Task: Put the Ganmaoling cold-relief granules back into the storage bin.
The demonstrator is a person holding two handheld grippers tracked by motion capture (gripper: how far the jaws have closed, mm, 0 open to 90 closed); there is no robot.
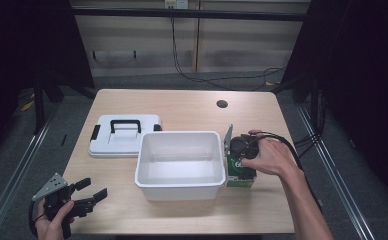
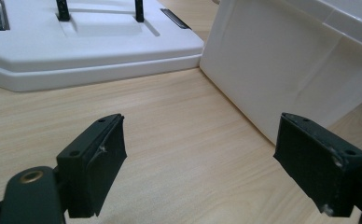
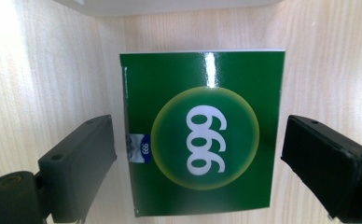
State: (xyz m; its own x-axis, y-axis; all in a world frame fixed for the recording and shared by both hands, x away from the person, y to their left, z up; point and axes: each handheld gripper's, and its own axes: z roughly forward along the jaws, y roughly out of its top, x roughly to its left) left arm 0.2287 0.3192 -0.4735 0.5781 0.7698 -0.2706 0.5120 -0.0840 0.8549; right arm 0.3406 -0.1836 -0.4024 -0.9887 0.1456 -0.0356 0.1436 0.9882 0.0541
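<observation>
- A white lid [image 1: 124, 136] with a black handle and black side clips lies flat toward the table's left edge, around mid-depth; its right side sits just beside the tub's far left corner.
- An open white tub [image 1: 178, 164] stands in the middle of the table [image 1: 182, 105], nearer the front edge, its inside bare.
- A small dark round hole [image 1: 222, 104] is set in the tabletop toward the far right corner.
- Black cables [image 1: 202, 77] trail across the grey floor beyond the table's far edge.
- A pale panelled wall [image 1: 147, 50] runs behind the table, with a dark bar across its top.
- Metal rails [image 1: 12, 165] run along the floor by both side edges.
</observation>
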